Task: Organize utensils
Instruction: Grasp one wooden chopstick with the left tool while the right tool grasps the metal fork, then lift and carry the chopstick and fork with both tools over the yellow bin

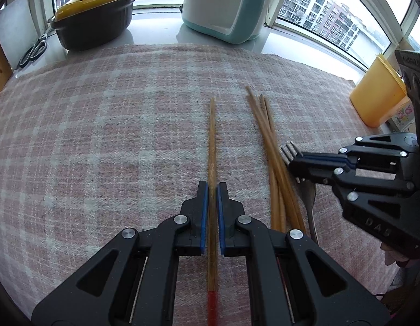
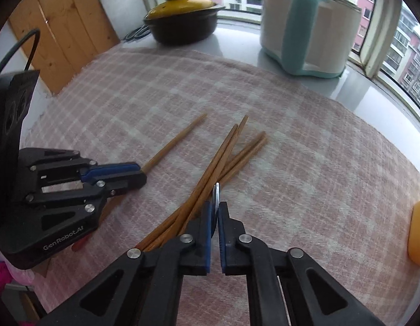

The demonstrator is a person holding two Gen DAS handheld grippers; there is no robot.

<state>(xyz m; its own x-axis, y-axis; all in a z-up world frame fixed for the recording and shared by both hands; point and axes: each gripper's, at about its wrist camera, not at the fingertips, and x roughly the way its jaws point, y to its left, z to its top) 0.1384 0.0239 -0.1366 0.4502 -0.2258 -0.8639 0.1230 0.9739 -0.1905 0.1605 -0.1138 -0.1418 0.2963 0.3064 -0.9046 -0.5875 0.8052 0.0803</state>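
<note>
My left gripper [image 1: 212, 187] is shut on a single wooden chopstick [image 1: 212, 141] with a red end, held pointing away over the checked cloth [image 1: 101, 135]; both show in the right wrist view too, the gripper [image 2: 139, 172] and the chopstick [image 2: 177, 140]. My right gripper [image 2: 215, 206] is shut on a metal fork [image 2: 216, 193], whose tines stick out past the pads. In the left wrist view the right gripper [image 1: 294, 163] holds the fork [image 1: 310, 195] beside a bundle of several wooden chopsticks [image 1: 267, 135] lying on the cloth, also seen in the right wrist view [image 2: 229, 154].
A dark pot with a yellow lid [image 1: 93, 16] and scissors [image 1: 33, 51] stand at the back left. A white and teal container [image 1: 223, 8] stands at the back centre. A yellow plastic container [image 1: 378, 95] stands at the right edge. A wooden board [image 2: 63, 24] leans at the left.
</note>
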